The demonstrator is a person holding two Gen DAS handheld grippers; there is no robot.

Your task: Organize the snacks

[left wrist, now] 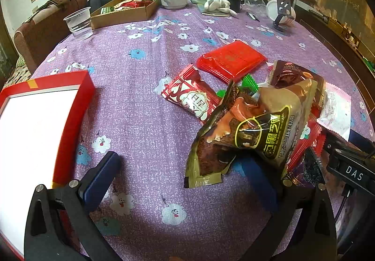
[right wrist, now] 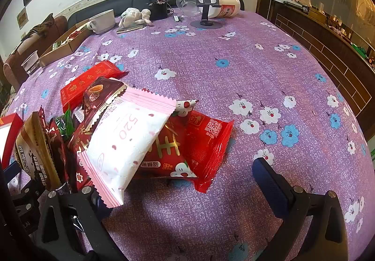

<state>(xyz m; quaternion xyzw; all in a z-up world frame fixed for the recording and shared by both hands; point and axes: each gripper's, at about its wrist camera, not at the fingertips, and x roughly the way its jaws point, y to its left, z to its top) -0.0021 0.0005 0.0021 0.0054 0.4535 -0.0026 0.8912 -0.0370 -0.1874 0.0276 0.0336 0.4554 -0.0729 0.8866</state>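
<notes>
Snack pile [right wrist: 131,134] is lying heaped mid-table, right of the red box [left wrist: 70,106], likely the box it is meant for. Left gripper [left wrist: 187,172] is sitting spread wide, brown sesame pack [left wrist: 253,129] resting over one finger, unclamped. Right gripper [right wrist: 182,188] is gaping too, pink-white packet [right wrist: 126,143] draped on its left finger

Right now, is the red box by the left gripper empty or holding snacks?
Empty as far as visible: the red box shows only bare white interior, though part is cut off; the snack pile lies outside it on the tablecloth.
</notes>
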